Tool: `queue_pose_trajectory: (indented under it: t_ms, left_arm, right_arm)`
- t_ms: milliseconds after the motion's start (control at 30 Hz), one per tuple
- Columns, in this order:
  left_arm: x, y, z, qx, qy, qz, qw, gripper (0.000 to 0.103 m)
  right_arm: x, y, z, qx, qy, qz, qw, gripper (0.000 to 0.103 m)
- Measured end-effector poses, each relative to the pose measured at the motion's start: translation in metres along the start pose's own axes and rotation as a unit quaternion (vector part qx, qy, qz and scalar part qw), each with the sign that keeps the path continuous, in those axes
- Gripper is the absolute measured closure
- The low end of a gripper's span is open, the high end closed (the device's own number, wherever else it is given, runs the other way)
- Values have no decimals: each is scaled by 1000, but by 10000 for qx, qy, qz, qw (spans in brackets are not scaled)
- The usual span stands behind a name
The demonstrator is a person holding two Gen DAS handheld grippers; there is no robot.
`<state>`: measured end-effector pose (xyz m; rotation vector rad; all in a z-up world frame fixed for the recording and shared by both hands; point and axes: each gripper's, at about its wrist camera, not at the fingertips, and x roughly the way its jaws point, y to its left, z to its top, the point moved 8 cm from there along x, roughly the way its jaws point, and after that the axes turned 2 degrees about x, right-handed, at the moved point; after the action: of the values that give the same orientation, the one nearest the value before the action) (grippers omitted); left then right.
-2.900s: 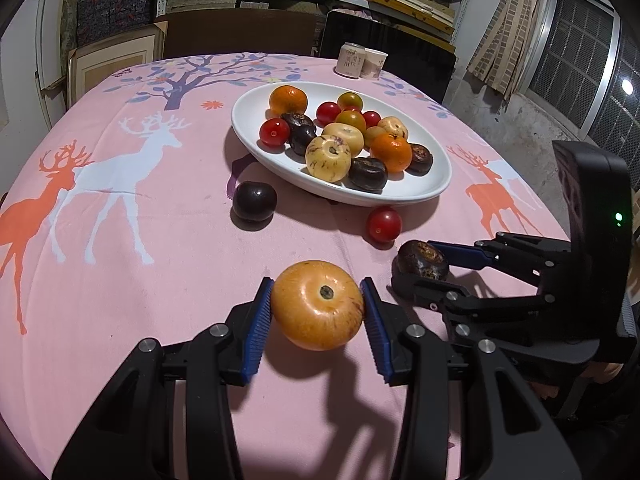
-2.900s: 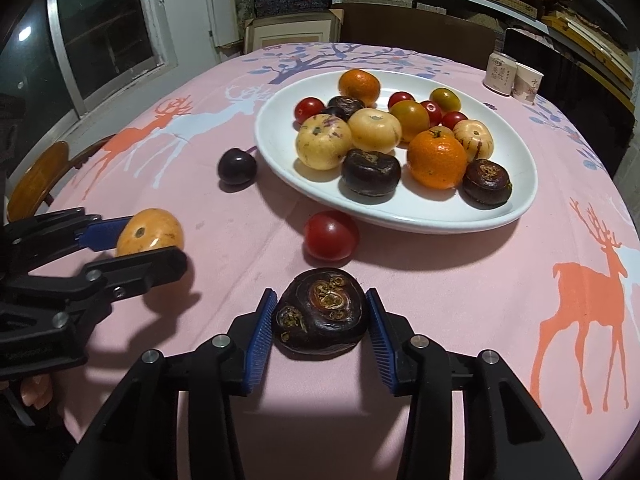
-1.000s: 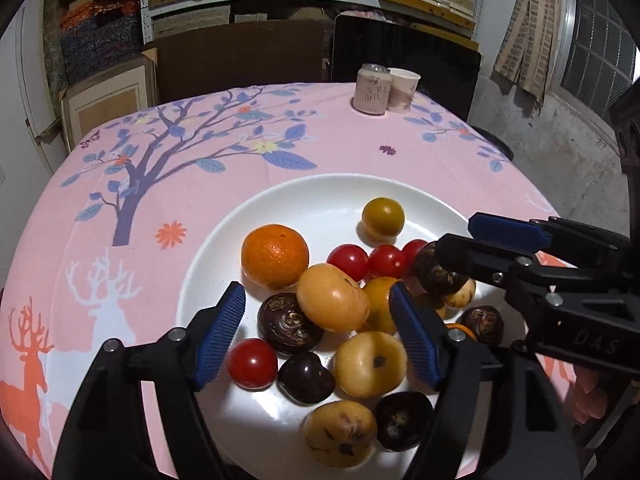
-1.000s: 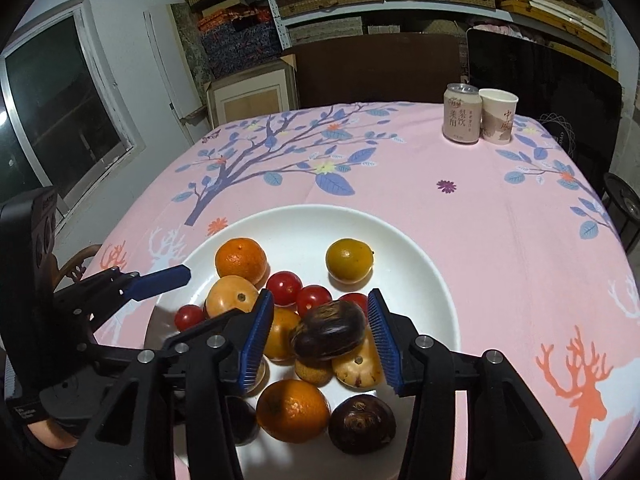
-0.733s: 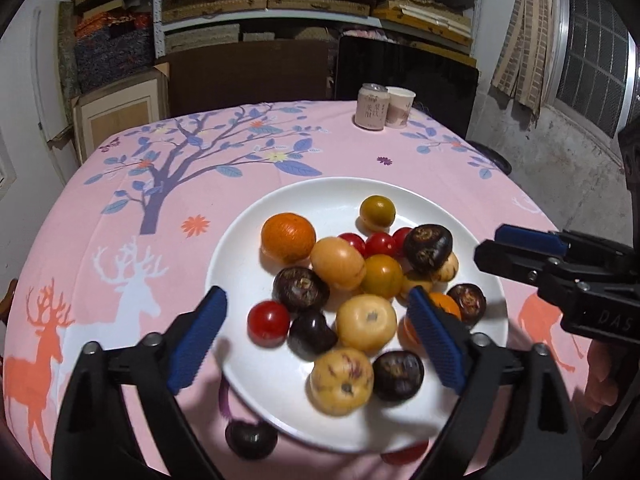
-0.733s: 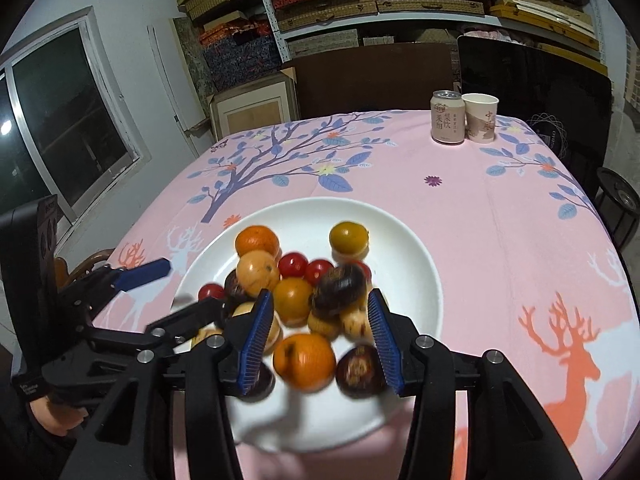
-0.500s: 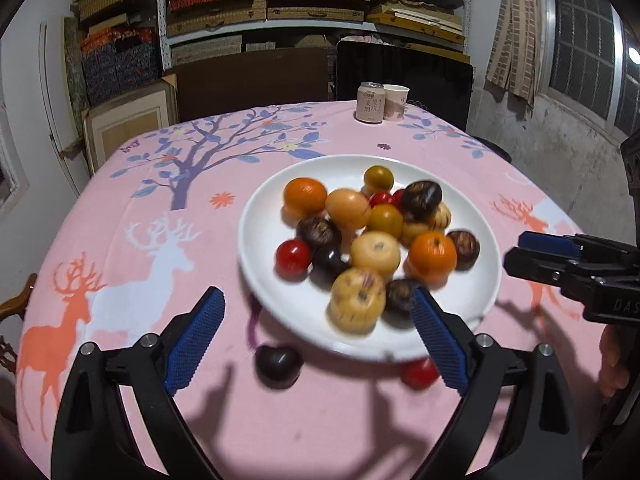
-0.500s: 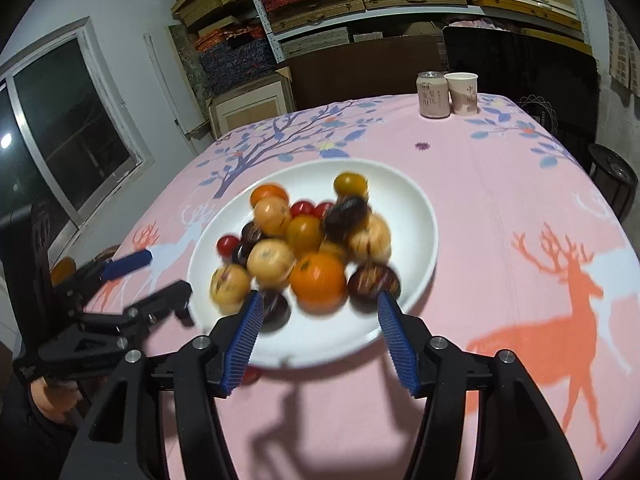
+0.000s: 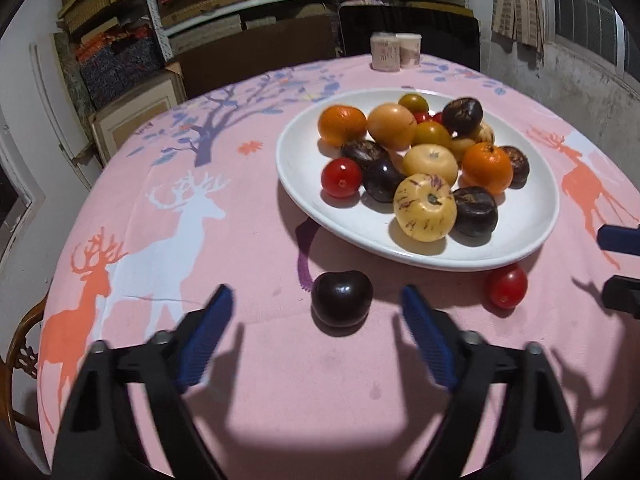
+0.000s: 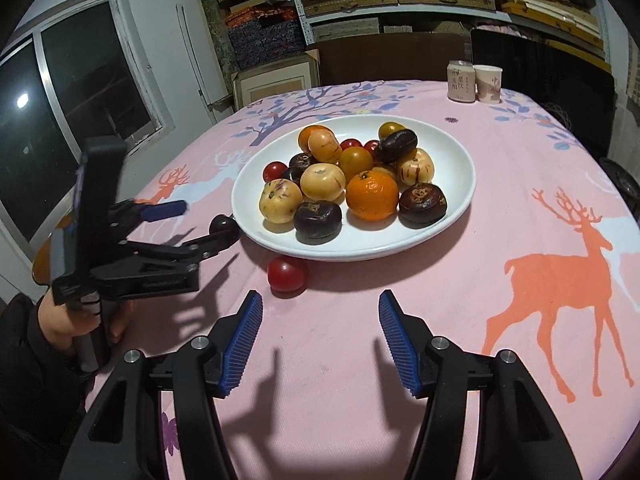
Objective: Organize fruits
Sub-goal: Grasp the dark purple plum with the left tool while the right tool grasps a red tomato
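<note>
Both tools are built of matte black plastic links joined by round silver screws. The left gripper [image 9: 314, 324] ends in two blue ribbed pads [image 9: 204, 340], and the right gripper [image 10: 320, 336] carries matching blue pads [image 10: 242, 344] with fine ridges along their inner faces. Seen from the right wrist, the left tool has a tall black upright block and a grey handle, gripped by a hand [image 10: 76, 320] emerging from a dark sleeve [image 10: 28, 372].
</note>
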<state>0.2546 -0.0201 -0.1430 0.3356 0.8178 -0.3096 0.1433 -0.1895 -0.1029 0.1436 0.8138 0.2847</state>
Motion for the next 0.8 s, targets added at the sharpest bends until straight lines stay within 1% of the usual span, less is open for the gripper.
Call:
queue_pose_trajectory:
  t_ms: [33,67,100,133,233,267,367,433,600,633,733,800]
  left_arm:
    - [4,-1,0,-9,59,-39,10000,35]
    - [8,-2,0,-19,115,-80,9999,42]
    - [11,-4,-1,-11,171,-149,9997,46]
    - [13,-5,-1,-13,178,-236,9996,51]
    - [11,-9,0,34,96,-323,9994,71]
    - [9,-9,1,7,11,-321,9995,71]
    - [-6,-2,5,-252,-318,-481,9980,71]
    - [-13,1,6,-329,-441,-500,9972,71]
    - [-16,-2,6,-271,-475,-510,9972,71]
    - [-16,-2,7,-265,-475,-508,9972,71]
    - [-16,-1,7,-307,-484,-557,9968,71]
    - [-14,1,7,-361,-456,-593,9965,71]
  right_arm:
    - [-1,0,0,-17,-16,-10,10000,42]
    - [-2,0,1,-22,-17,-7,10000,42]
    - [-2,0,0,-17,-11,-1,10000,42]
    - [-2,0,-1,-13,-1,0,10000,42]
    - [2,0,-2,-28,75,-35,10000,42]
    - [5,1,-4,-31,133,-29,9999,42]
    - [14,7,-7,-92,296,-32,9995,42]
    - [21,13,-10,-156,402,-54,9991,43]
    - [45,31,-6,-156,621,75,9979,44]
    - [50,32,-4,-186,643,14,9978,44]
    - [63,36,1,-270,715,-185,9969,50]
    - [70,36,6,-248,687,-263,9970,51]
